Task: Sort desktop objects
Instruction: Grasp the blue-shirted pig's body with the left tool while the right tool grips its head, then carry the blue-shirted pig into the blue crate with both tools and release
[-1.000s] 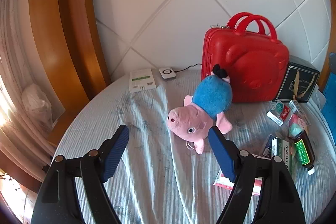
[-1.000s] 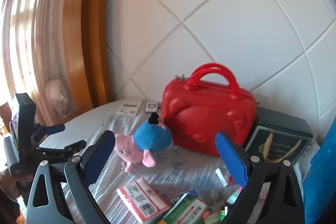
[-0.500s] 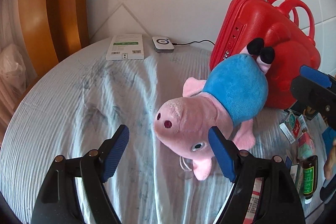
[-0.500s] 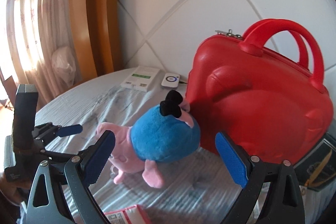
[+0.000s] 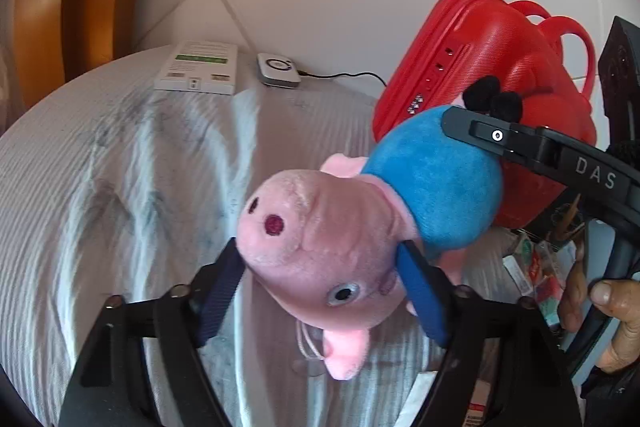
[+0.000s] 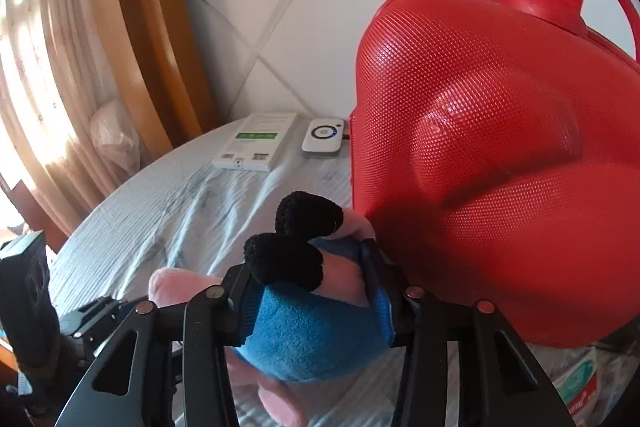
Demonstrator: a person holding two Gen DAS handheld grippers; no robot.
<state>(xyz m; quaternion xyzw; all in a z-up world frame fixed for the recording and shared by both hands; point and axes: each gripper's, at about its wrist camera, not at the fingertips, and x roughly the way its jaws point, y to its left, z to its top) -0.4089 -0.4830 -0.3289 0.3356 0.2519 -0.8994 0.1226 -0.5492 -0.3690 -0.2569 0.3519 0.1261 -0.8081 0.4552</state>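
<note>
A pink plush pig (image 5: 320,239) in a blue shirt lies on the striped bedcloth, its black feet against a red hard-shell case (image 5: 492,67). My left gripper (image 5: 324,275) is closed on the pig's pink head, one blue pad on each side. My right gripper (image 6: 316,291) is closed on the pig's blue body (image 6: 312,335) just below its black feet (image 6: 296,239); its black arm (image 5: 560,163) crosses the left wrist view. The red case (image 6: 500,155) fills the right of the right wrist view, touching the pig.
A white box with a green stripe (image 5: 198,71) and a small white device with a cable (image 5: 278,69) lie at the back by the padded wall. Small packets and boxes (image 5: 536,267) lie to the right. A wooden frame (image 6: 156,39) and curtain stand at the left.
Both grippers moved in on the pig and closed on it: the left on the head, the right on the blue body. Both were open and apart from it before.
</note>
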